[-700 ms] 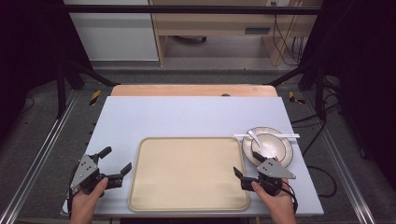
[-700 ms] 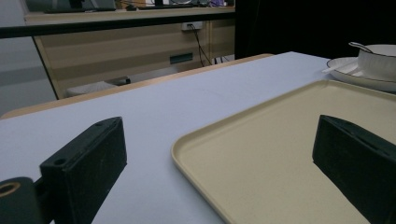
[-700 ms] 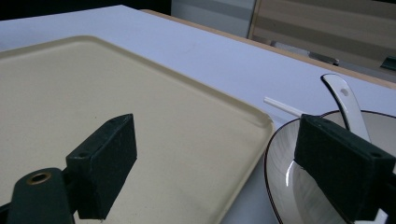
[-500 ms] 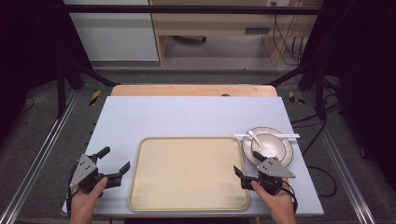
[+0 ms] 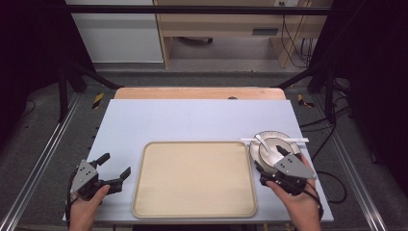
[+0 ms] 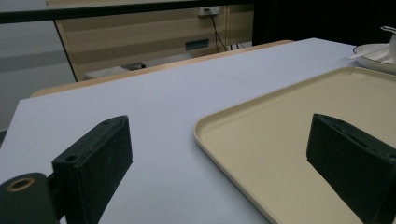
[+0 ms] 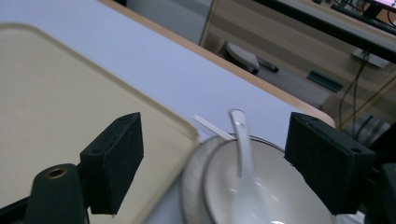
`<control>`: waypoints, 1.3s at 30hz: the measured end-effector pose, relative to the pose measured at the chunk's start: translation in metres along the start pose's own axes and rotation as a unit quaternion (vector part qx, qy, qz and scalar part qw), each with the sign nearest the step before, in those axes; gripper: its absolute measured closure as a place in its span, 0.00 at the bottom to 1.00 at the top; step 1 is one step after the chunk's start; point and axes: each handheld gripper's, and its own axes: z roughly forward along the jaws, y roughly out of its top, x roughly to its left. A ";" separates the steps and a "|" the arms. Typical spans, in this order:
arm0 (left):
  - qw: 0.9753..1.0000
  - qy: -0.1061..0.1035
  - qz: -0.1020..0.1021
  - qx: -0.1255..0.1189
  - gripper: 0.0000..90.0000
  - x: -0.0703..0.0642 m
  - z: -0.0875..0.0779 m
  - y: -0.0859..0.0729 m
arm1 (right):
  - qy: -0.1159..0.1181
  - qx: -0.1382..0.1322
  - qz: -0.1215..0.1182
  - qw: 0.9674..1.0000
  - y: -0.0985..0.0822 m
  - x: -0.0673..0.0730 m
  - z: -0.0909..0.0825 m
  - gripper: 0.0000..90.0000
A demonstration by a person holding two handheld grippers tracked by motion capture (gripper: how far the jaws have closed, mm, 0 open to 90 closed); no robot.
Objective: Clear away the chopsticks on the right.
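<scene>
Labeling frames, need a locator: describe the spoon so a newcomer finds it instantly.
Start at the big beige tray in the middle of the pale table. Just off its right edge sits a white bowl on a plate. The spoon is the glossy white one resting inside that bowl, handle slanting up past the rim.

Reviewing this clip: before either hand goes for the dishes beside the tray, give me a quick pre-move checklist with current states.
1. Left tongs open, holding nothing: ok.
2. Right tongs open, holding nothing: ok.
3. Tray bare, ready to receive dishes: ok.
4. Bowl sits on plate, right of the tray: ok.
5. Spoon rests in the bowl, could slip if lifted: cannot tell.
6. White stick lies across the plate's far edge: ok.
</scene>
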 end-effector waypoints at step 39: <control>1.000 0.005 0.015 0.016 0.17 -0.007 -0.001 0.000 | 0.024 0.252 0.089 0.963 -0.082 -0.163 0.091 1.00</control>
